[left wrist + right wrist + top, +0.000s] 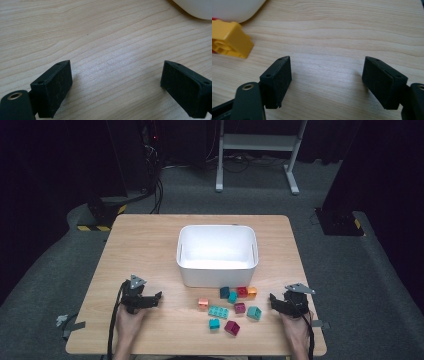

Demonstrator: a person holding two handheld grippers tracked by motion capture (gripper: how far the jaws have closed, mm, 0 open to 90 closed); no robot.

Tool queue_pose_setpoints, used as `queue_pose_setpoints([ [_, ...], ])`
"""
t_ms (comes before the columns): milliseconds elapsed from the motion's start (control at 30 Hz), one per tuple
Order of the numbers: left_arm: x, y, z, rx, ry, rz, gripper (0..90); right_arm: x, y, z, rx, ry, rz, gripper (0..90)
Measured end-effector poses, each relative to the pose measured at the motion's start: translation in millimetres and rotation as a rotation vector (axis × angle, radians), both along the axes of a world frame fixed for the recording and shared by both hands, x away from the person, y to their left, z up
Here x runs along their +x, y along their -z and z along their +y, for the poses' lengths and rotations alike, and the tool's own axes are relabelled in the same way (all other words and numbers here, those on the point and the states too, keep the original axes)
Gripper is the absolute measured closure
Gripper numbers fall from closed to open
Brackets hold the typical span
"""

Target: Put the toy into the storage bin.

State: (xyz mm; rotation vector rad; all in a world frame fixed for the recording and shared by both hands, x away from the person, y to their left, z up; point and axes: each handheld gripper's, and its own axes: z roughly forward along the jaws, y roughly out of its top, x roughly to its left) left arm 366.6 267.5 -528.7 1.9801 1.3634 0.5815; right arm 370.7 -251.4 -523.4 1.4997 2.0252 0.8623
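A white bin (217, 254) stands empty at the middle of the wooden table (145, 245). Several toy bricks lie in front of it: teal ones (218, 312), a pink one (203, 303), a red one (242, 291), an orange-yellow one (252, 292) and dark magenta ones (231, 327). My left gripper (150, 299) rests open on the table left of the bricks, with bare wood between its jaws (116, 75). My right gripper (278, 302) rests open to the right of them, nothing between its jaws (327, 75). The yellow brick (229, 40) lies to its left, beside the bin (234, 8).
The bin's corner (195, 7) shows at the top right of the left gripper view. Beyond the table are a grey carpet, a white stand's legs (255, 150), cables and dark equipment. The table's left and far parts are bare wood.
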Motion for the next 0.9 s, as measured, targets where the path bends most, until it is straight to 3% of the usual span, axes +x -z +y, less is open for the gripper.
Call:
queue_pose_setpoints([
  [367,0.0,0.0,0.0,0.000,0.000,0.000,10.4,-11.9,-7.9,11.0,0.048,-0.098,-0.042,30.5],
  [567,0.0,0.0,0.0,0.000,0.000,0.000,10.4,-21.0,-13.6,17.7,0.098,-0.178,-0.051,32.6],
  [900,0.0,0.0,0.0,0.000,-0.001,0.000,10.4,-40.3,-20.6,22.0,0.196,-0.237,-0.058,33.1],
])
